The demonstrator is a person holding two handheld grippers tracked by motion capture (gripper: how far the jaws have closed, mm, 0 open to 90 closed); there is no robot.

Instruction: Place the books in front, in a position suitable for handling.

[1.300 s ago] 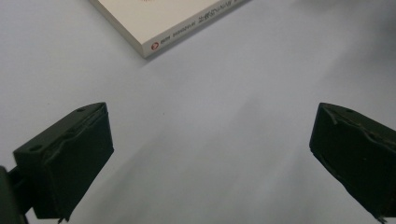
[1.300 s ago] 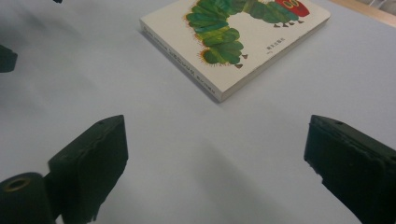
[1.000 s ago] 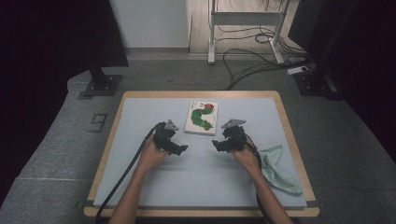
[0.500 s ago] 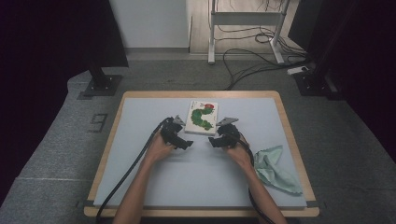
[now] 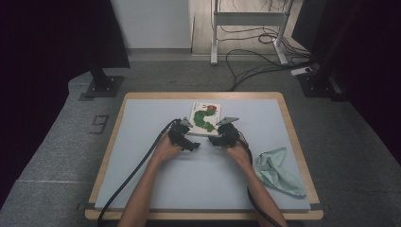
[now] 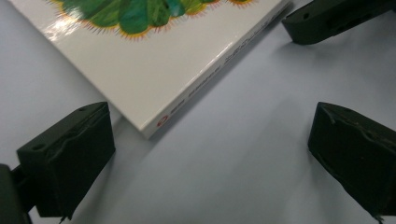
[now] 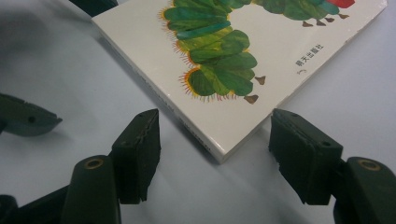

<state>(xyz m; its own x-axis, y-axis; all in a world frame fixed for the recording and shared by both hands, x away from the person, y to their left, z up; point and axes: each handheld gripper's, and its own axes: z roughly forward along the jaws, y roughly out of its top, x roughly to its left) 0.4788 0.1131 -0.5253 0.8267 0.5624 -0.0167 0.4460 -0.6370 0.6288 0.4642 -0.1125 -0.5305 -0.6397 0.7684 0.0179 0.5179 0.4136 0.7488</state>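
A white picture book with a green caterpillar on its cover lies flat on the pale blue table top. My left gripper sits low at the book's near left corner, open. In the left gripper view that corner of the book lies just inside the left jaw of my left gripper. My right gripper is at the near right corner. Its jaws have just been closing. In the right gripper view the corner of the book lies between the jaws of my right gripper, which do not touch it.
A crumpled green cloth lies on the table to the right of my right forearm. The table has a wooden rim. Black cables trail from both grippers toward the near edge. Stands and cables occupy the floor beyond the table.
Both hands have moved forward and inward, down to the book's near corners. The book and the cloth have not moved.
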